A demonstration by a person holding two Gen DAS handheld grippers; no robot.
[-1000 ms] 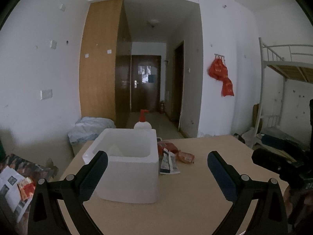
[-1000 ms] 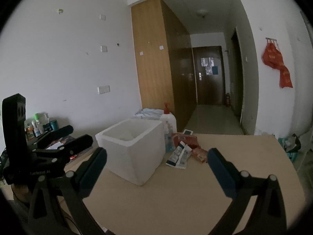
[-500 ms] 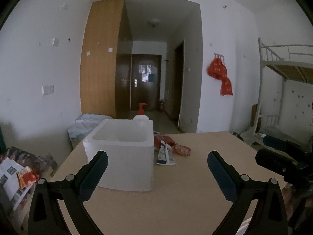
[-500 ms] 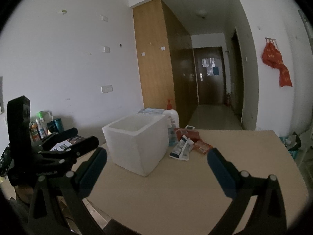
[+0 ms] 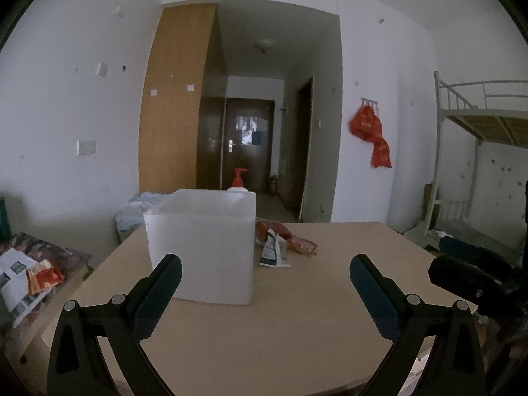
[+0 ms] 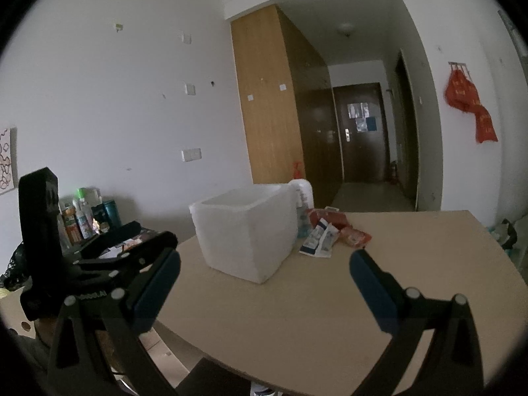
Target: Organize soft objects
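Note:
A white foam box stands on a light wooden table. To its right lie soft packets: a white and blue pouch, a small orange packet and a red packet. My left gripper is open, held over the near table in front of the box. My right gripper is open too, well short of the packets. Nothing sits between either pair of fingers.
A pump bottle with a red top stands behind the box. Several bottles crowd a side surface at the left. A bunk bed frame is at the right. Papers lie low left.
Both grippers have drawn back and dropped lower, so the box and packets look farther off and more level. Both stay open and empty.

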